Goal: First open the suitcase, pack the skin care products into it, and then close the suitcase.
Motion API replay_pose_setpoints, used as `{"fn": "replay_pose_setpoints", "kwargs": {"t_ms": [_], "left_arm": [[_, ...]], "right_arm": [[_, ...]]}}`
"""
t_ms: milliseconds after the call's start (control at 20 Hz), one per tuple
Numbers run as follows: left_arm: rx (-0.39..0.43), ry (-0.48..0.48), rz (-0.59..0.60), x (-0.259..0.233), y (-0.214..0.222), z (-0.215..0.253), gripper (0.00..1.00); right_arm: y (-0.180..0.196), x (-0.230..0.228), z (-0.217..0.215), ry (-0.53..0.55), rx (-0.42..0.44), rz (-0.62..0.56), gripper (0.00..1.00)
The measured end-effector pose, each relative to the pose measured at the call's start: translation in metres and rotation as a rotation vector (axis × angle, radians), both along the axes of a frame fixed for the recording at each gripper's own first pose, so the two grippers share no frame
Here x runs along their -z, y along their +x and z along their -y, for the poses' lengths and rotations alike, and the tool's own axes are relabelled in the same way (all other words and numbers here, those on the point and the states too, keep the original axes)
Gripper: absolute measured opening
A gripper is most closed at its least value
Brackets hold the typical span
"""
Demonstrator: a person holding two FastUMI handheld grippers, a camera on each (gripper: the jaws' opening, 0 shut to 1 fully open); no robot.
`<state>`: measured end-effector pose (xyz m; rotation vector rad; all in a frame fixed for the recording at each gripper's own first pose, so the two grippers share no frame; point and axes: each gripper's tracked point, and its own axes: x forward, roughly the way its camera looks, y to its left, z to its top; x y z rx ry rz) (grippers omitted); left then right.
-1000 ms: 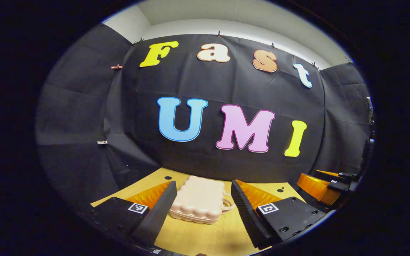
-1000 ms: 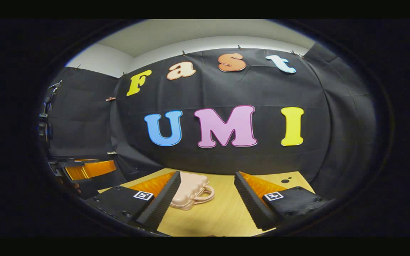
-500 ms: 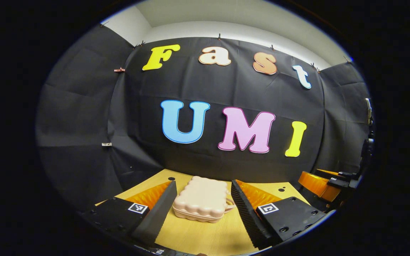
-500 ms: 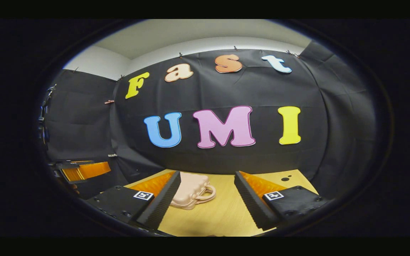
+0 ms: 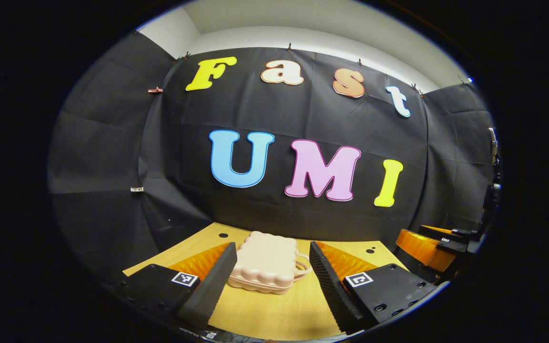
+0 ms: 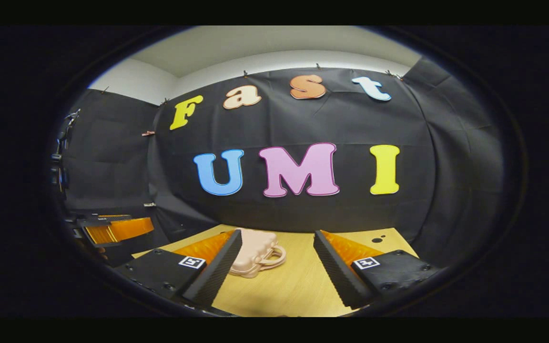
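A small pale pink suitcase (image 5: 268, 262) with a scalloped rim lies flat and closed on the wooden table (image 5: 274, 314), its handle pointing right. In the left gripper view my left gripper (image 5: 274, 278) is open, held just short of the case, which shows between the fingers. In the right gripper view the same suitcase (image 6: 258, 252) lies ahead and to the left, partly behind my left finger (image 6: 215, 276). My right gripper (image 6: 277, 269) is open with bare table between its fingers. The right gripper (image 5: 434, 245) also shows at the right edge of the left gripper view, and the left gripper (image 6: 112, 231) at the left edge of the right gripper view.
Black cloth walls close in the table at the back and on both sides. Small dark holes (image 5: 223, 235) mark the tabletop near its far corners (image 6: 377, 240).
Both views have shifted only slightly; the suitcase sits a touch farther back in the left gripper view. Both grippers stay open and nothing has been touched.
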<state>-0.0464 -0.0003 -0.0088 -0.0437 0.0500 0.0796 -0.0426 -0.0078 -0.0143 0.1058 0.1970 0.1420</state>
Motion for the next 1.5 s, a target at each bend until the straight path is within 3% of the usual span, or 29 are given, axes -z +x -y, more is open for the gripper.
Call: {"fn": "replay_pose_setpoints", "kwargs": {"t_ms": [1000,1100,1150,1250,1350,1500], "left_arm": [[0.049,0.001,0.000,0.005,0.006,-0.004,0.96],[0.058,0.000,-0.006,0.008,0.007,-0.004,0.96],[0.060,-0.001,-0.010,0.010,0.008,-0.005,0.96],[0.063,-0.009,-0.014,0.012,0.011,-0.005,0.96],[0.073,-0.016,-0.009,0.010,0.012,-0.005,0.96],[0.080,-0.019,-0.008,0.010,0.015,-0.006,0.96]], "right_arm": [[-0.004,0.000,-0.006,-0.033,0.027,0.010,0.96],[-0.005,0.001,-0.007,-0.032,0.034,0.012,1.00],[-0.005,0.002,-0.006,-0.035,0.036,0.009,0.96],[-0.006,0.004,-0.006,-0.040,0.042,0.005,1.00],[-0.004,0.004,-0.003,-0.041,0.054,0.007,0.93],[-0.004,0.006,0.001,-0.044,0.072,0.003,1.00]]}}
